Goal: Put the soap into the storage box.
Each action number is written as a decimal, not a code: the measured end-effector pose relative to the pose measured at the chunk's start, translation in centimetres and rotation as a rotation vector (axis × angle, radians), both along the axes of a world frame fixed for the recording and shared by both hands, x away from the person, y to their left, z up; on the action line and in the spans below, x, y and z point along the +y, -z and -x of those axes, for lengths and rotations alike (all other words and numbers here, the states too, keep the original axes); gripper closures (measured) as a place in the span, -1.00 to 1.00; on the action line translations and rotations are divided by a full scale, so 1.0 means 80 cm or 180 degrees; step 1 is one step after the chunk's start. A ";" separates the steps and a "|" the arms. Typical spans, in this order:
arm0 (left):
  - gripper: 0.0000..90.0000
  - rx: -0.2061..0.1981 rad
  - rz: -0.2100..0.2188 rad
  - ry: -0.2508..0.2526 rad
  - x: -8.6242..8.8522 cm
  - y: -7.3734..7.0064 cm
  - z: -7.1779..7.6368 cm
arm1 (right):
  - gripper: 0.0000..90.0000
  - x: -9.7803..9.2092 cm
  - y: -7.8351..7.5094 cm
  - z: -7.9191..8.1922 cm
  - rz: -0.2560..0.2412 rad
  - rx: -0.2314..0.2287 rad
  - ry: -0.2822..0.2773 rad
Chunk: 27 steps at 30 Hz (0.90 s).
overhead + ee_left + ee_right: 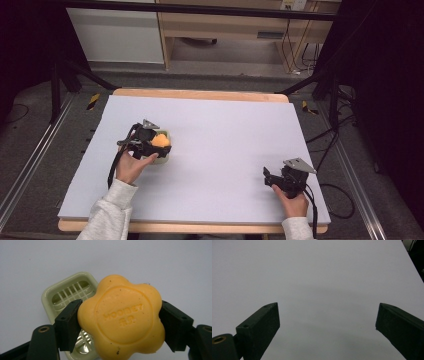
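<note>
Left claw [159,146] grips the orange soap over the green soap dish, left-centre of the bench [225,125]; right claw [272,179] rests apart. Left gripper view: flower-shaped soap [121,318] pinched edgewise above dish [68,290], likely for placing. Right gripper view: jaws wide, empty.

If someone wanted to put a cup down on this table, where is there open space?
Nearly everywhere. The white table is bare across its middle, its far half and the whole stretch between the two grippers. The only crowded spot is at left, where the left gripper holds an orange soap over the green soap dish.
</note>
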<state>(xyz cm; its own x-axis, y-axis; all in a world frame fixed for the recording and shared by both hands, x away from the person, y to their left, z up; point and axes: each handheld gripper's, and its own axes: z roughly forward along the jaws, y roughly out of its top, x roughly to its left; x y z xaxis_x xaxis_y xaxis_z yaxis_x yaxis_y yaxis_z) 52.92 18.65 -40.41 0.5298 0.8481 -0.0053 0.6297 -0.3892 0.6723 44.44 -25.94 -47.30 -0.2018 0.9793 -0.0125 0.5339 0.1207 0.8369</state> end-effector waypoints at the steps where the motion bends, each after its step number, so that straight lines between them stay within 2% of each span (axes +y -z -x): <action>1: -0.42 0.0015 -0.0017 0.0000 0.002 0.000 -0.001 | -0.87 0.000 0.000 0.000 -0.0006 0.0001 0.0005; 27: -0.42 0.0058 -0.0049 -0.0220 0.021 0.017 -0.028 | -0.87 0.002 0.000 -0.002 0.0010 -0.0002 -0.0004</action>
<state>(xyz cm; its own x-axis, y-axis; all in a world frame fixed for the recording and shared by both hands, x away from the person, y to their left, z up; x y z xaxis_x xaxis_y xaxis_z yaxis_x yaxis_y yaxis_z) 55.13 20.31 -41.80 0.4697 0.8828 -0.0010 0.6676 -0.3545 0.6548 44.58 -25.82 -47.33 -0.2032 0.9790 -0.0157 0.5333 0.1241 0.8368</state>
